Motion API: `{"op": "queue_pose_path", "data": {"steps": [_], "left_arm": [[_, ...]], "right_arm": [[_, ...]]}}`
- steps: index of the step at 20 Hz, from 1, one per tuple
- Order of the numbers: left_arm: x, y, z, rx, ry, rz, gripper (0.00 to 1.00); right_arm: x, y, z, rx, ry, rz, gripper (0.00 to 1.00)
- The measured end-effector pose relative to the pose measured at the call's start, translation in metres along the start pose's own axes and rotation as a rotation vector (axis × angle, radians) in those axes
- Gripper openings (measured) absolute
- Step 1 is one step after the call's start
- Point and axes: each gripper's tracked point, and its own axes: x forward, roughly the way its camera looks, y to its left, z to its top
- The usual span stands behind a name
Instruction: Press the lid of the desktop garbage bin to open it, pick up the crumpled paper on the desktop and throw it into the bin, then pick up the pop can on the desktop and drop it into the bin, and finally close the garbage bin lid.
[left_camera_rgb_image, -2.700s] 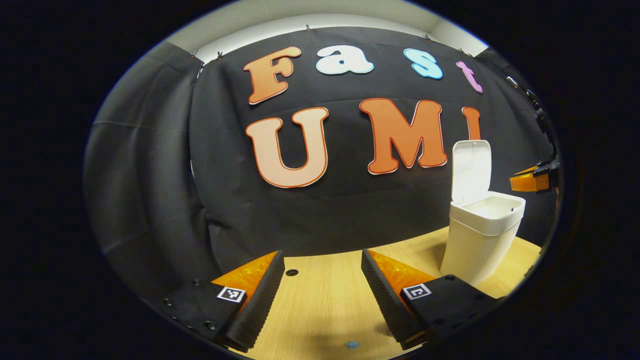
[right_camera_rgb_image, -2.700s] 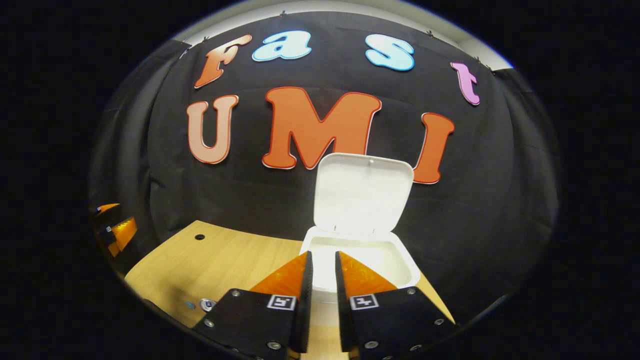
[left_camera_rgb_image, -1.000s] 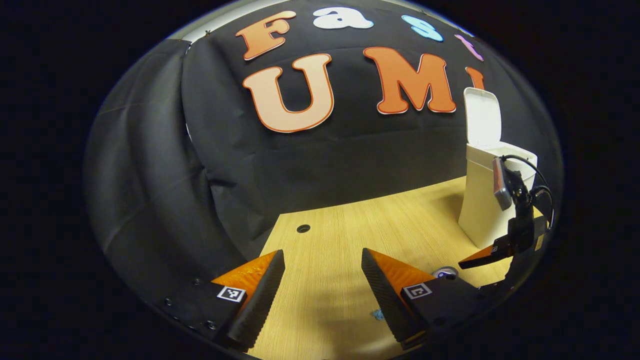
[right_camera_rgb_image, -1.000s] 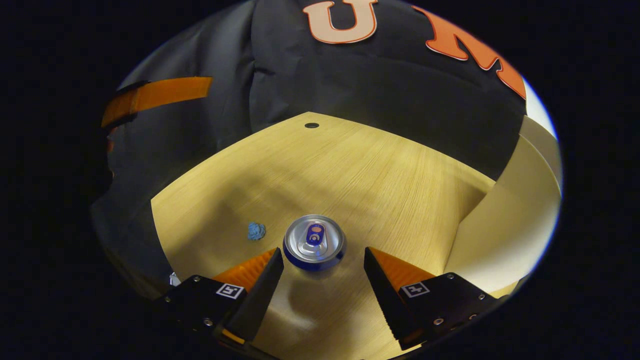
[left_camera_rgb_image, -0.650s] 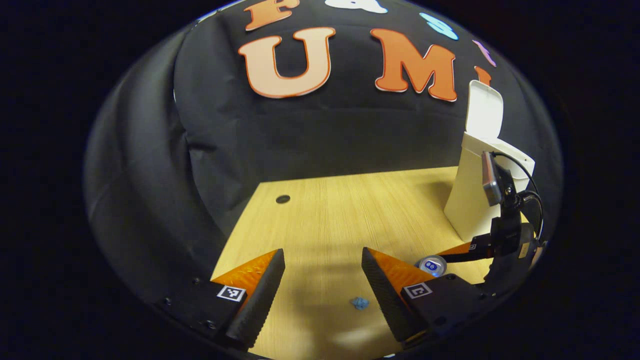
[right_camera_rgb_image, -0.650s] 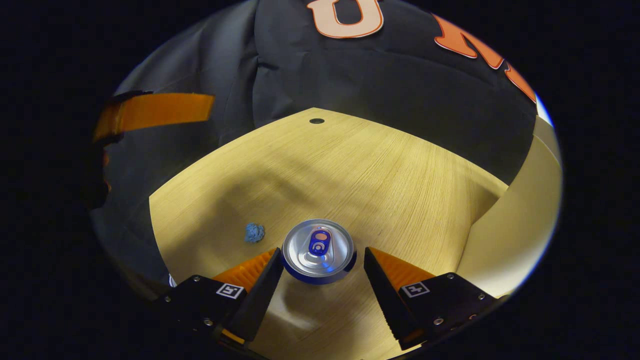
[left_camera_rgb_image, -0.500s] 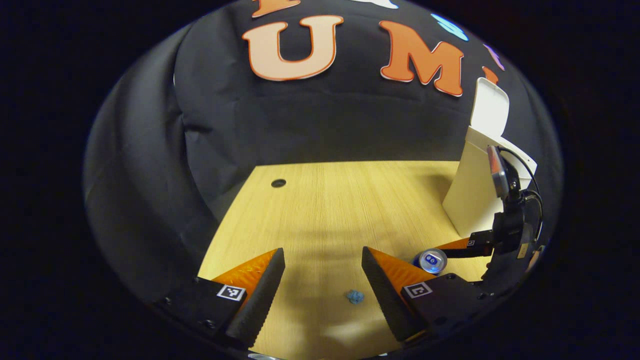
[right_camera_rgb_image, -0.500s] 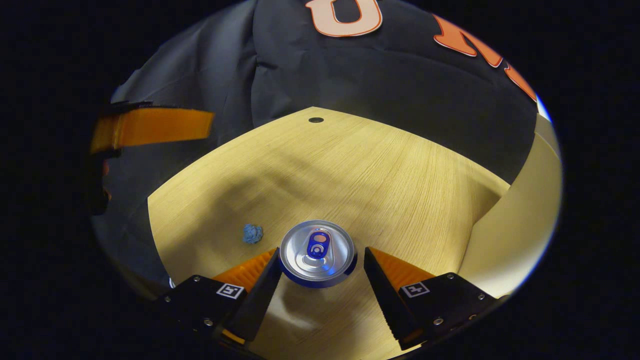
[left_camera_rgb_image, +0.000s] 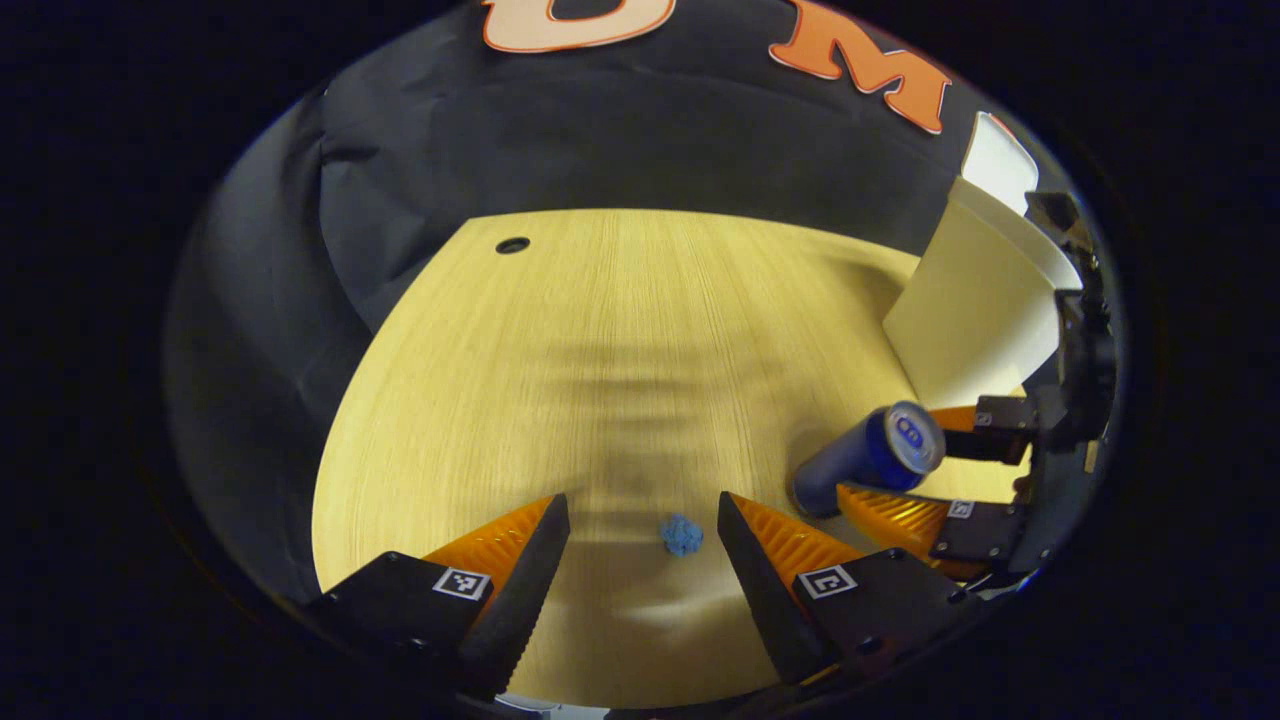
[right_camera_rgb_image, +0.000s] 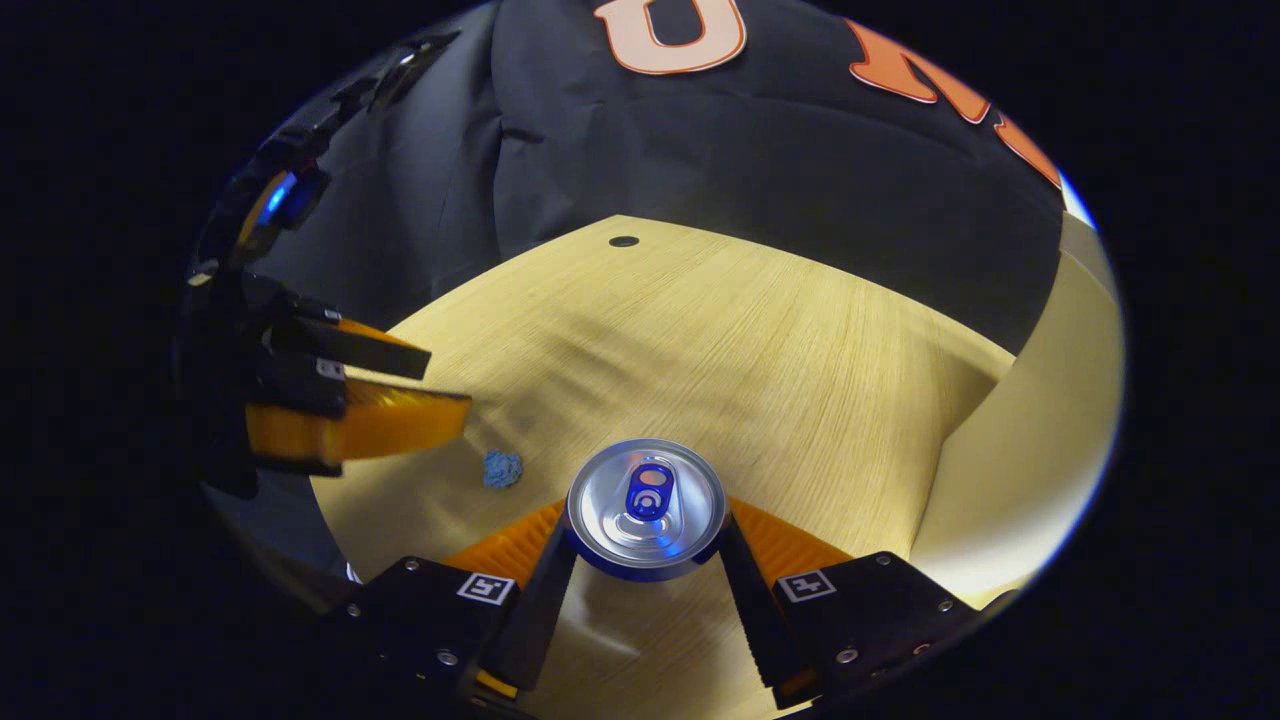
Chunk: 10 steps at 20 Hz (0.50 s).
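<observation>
The blue pop can (right_camera_rgb_image: 647, 505) stands upright, seen from above, with my right gripper (right_camera_rgb_image: 647, 535) shut on its sides. In the left gripper view the same pop can (left_camera_rgb_image: 868, 456) and right gripper (left_camera_rgb_image: 890, 460) show at the right, just in front of the bin. The small blue crumpled paper (left_camera_rgb_image: 682, 535) lies on the wooden table (left_camera_rgb_image: 620, 330) just ahead of my open left gripper (left_camera_rgb_image: 640, 500), between its fingertips. The white bin (left_camera_rgb_image: 975, 300) stands at the right with its lid (left_camera_rgb_image: 1000, 160) raised. In the right gripper view the paper (right_camera_rgb_image: 502, 468) lies below the left gripper (right_camera_rgb_image: 450, 383).
A round cable hole (left_camera_rgb_image: 512, 245) sits near the table's far left corner. The bin's wall (right_camera_rgb_image: 1030, 430) rises close on the right of the right gripper view. The black cloth wall stands behind the table.
My right gripper has shut on the can. My left gripper has tipped down and come in over the blue paper, which now lies between its fingertips.
</observation>
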Motion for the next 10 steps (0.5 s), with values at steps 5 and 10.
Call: {"op": "queue_pose_path", "data": {"steps": [5,10], "left_arm": [[0.029,0.003,-0.015,-0.019,0.113,-0.003,0.96],[0.045,-0.002,0.022,-0.111,0.175,-0.023,0.94]], "right_arm": [[-0.003,-0.003,0.002,0.028,-0.005,-0.046,0.80],[-0.010,-0.007,0.011,0.078,-0.011,-0.109,0.80]]}}
